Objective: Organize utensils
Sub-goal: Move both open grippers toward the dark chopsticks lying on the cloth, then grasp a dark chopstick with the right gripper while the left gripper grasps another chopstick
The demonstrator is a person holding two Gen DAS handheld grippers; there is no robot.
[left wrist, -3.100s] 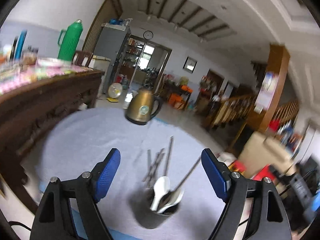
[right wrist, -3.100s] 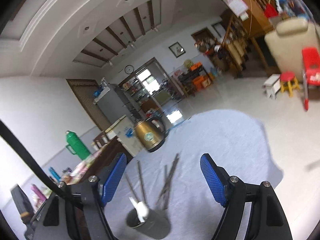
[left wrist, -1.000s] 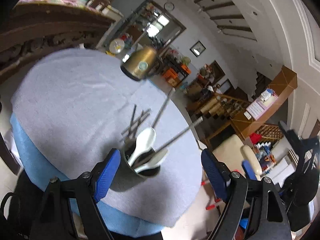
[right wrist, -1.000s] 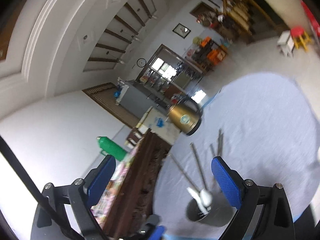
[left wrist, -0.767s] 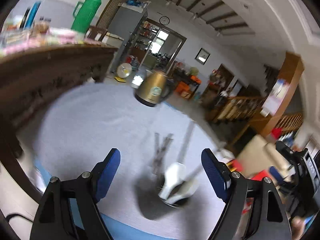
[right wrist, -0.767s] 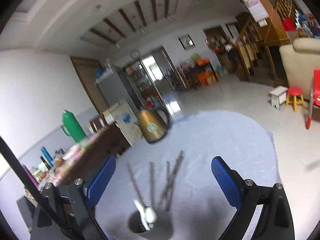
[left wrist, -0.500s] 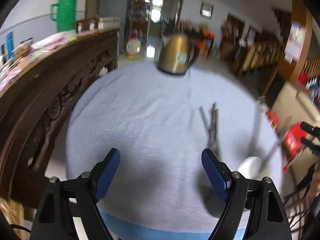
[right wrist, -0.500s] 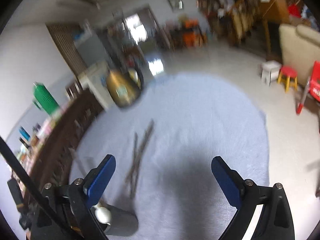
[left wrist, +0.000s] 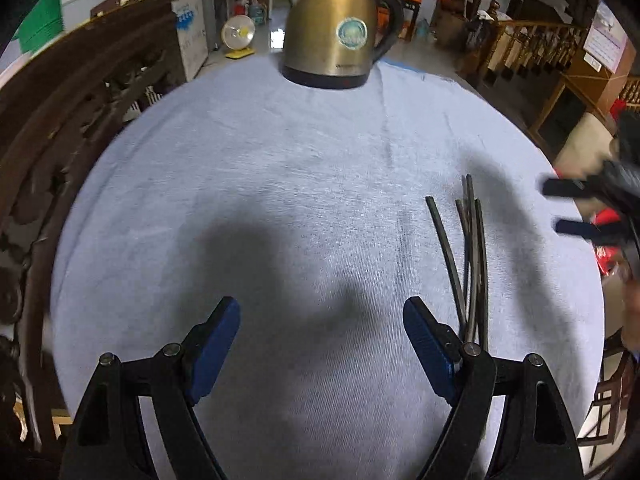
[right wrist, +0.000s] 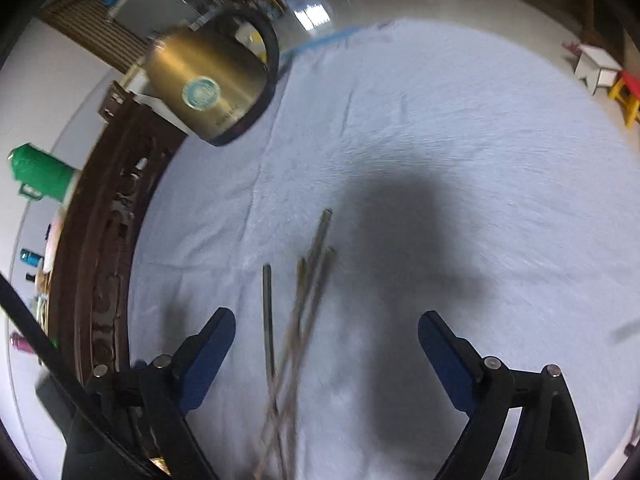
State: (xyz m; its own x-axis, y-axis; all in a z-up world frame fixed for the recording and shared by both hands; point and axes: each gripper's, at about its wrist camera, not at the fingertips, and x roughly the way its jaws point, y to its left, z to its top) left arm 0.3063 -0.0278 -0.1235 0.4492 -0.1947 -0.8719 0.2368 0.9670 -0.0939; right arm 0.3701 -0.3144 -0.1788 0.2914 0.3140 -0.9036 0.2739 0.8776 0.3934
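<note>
Both claws hung over the round cloth-covered table [left wrist: 280, 168], the left gripper [left wrist: 322, 344] spread wide with only bare cloth between its blue pads, the right gripper [right wrist: 326, 360] likewise wide and gripping nothing. The chopsticks [left wrist: 466, 256] lay loose on the cloth at about three o'clock from the left claw, running under the right claw's gap. A brass kettle [left wrist: 336, 28] stood at twelve o'clock at the table's far edge.

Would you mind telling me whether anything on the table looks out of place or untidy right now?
Yes: several dark chopsticks lie loose on the pale blue tablecloth, fanned and crossing one another instead of standing in a holder. The brass kettle stands upright at the far edge; nothing looks spilled or broken.
</note>
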